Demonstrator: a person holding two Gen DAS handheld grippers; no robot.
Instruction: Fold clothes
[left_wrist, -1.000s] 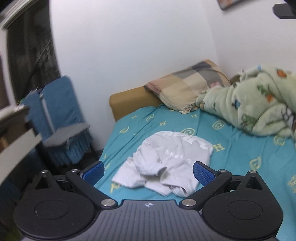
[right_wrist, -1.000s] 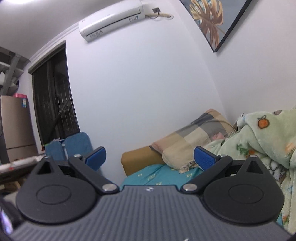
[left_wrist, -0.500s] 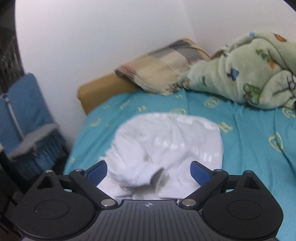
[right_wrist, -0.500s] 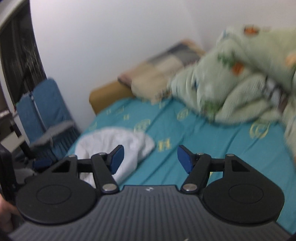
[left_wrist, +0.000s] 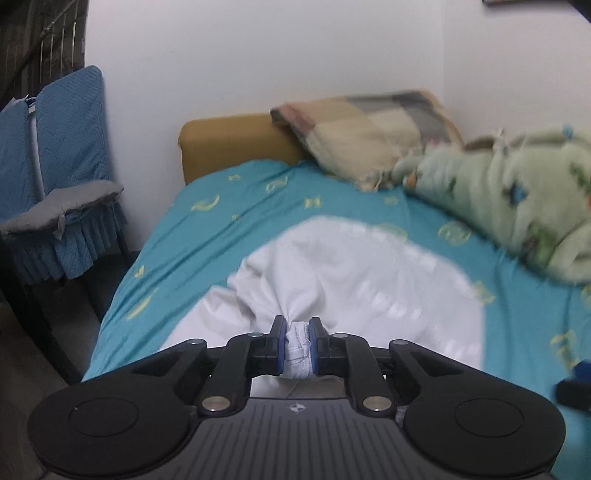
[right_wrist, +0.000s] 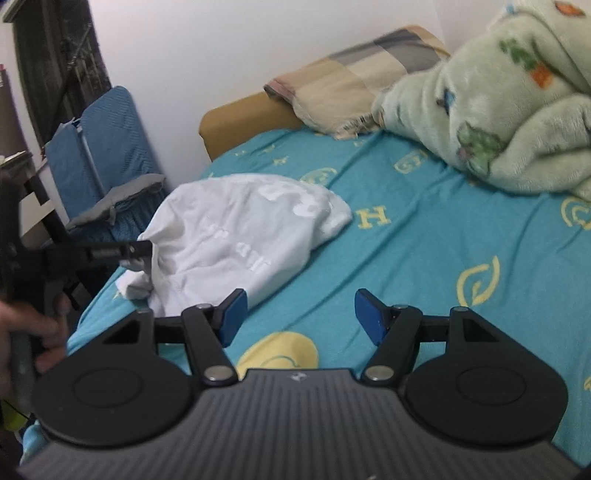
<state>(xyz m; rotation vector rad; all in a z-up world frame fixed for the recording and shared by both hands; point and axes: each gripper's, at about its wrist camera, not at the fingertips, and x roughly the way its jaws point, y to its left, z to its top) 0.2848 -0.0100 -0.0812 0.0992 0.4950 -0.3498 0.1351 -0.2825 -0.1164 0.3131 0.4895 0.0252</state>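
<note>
A crumpled white garment (left_wrist: 351, 273) with pale lettering lies on the teal bed sheet (left_wrist: 229, 225). My left gripper (left_wrist: 298, 345) is shut on a bunched hem of the garment at its near edge. In the right wrist view the garment (right_wrist: 240, 236) lies at the bed's left side, with the left gripper (right_wrist: 138, 254) clamped on its left edge. My right gripper (right_wrist: 299, 317) is open and empty, low over the sheet (right_wrist: 424, 258) just right of the garment.
A green fleece blanket (right_wrist: 498, 110) is heaped at the far right. A checked pillow (right_wrist: 354, 74) leans on the mustard headboard (right_wrist: 243, 118). A blue padded chair (left_wrist: 59, 166) stands left of the bed. White walls lie behind.
My left gripper closed on the garment's near edge. My right gripper tilted down from the wall to the bed and came in beside the garment, still open.
</note>
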